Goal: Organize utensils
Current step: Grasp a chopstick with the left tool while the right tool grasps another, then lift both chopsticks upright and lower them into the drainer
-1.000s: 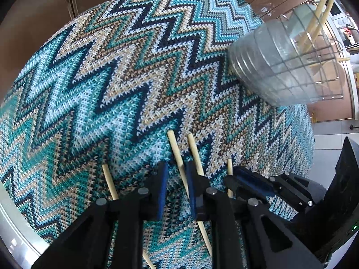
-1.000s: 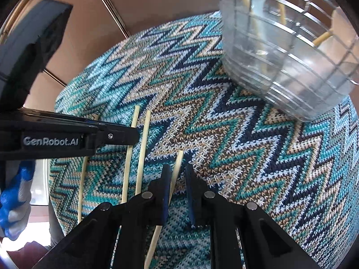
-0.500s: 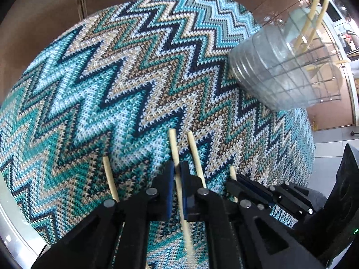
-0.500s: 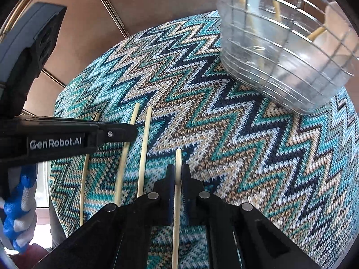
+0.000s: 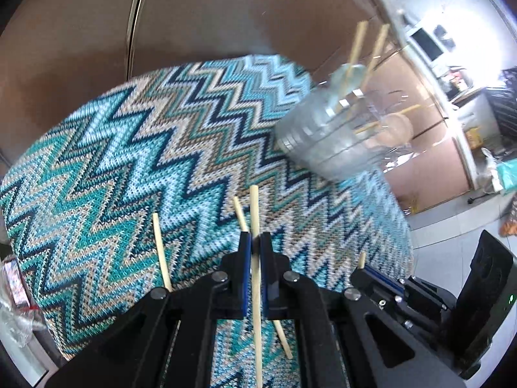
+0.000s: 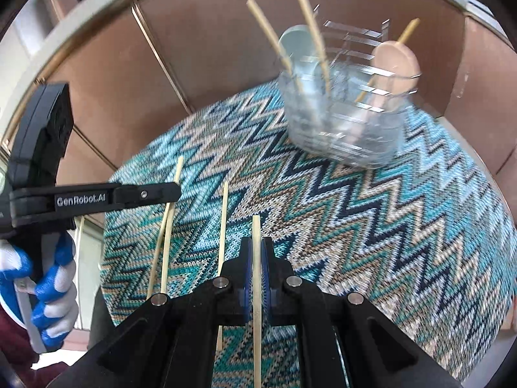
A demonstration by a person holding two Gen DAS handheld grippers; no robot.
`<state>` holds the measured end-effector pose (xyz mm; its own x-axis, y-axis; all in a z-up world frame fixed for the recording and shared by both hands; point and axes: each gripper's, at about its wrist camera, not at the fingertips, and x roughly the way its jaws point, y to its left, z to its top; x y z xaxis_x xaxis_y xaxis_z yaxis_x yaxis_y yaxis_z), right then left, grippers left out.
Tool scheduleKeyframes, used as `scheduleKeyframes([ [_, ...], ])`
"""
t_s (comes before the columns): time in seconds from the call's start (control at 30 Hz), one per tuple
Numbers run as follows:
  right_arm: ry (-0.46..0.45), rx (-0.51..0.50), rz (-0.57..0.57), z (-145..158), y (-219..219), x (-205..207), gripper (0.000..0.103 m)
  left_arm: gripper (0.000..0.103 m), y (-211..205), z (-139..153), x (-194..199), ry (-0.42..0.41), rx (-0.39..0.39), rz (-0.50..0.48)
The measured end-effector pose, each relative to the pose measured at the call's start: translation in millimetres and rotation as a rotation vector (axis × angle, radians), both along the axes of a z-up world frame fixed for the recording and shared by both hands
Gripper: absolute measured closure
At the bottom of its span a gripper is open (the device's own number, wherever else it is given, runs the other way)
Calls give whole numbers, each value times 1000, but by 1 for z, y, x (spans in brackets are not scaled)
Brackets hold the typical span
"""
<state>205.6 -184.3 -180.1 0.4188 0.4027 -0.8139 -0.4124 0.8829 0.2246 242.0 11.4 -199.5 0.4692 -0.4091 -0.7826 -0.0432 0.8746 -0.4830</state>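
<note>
Left wrist view: left gripper (image 5: 255, 249) at bottom centre pinches one chopstick (image 5: 254, 213), two more chopsticks (image 5: 160, 252) lie on the zigzag cloth (image 5: 129, 168) beside it, clear utensil holder (image 5: 332, 142) (blurred) sits right of centre. Right wrist view: right gripper (image 6: 256, 252) at bottom centre pinches another chopstick (image 6: 256, 226), holder at upper right holds chopsticks and spoons (image 6: 395, 59), loose sticks lie lower left.

The surface (image 6: 371, 226) wears a chunky knitted zigzag cloth, rough and matt. Chopsticks (image 6: 223, 220) look like pale bare wood or bamboo. The holder (image 6: 342, 119) is clear glossy plastic. Both tongs are matt black plastic with blue pads (image 5: 247, 258).
</note>
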Motion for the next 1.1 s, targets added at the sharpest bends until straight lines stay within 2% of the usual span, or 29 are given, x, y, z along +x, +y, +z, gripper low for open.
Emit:
scheduleKeyframes([
  [0.3, -128, 59, -113, 38, -27, -29, 97, 99, -7, 38, -33, -179, 35, -36],
  [0.6, -244, 77, -149, 69, -34, -42, 97, 99, -3, 70, -53, -271, 34, -43],
  [0.97, -369, 137, -142, 104, -36, -27, 97, 99, -2, 111, -43, -391, -7, -22],
  [1.1, -440, 167, -150, 123, -42, -12, 97, 99, 1, 132, -29, -468, -42, -15],
])
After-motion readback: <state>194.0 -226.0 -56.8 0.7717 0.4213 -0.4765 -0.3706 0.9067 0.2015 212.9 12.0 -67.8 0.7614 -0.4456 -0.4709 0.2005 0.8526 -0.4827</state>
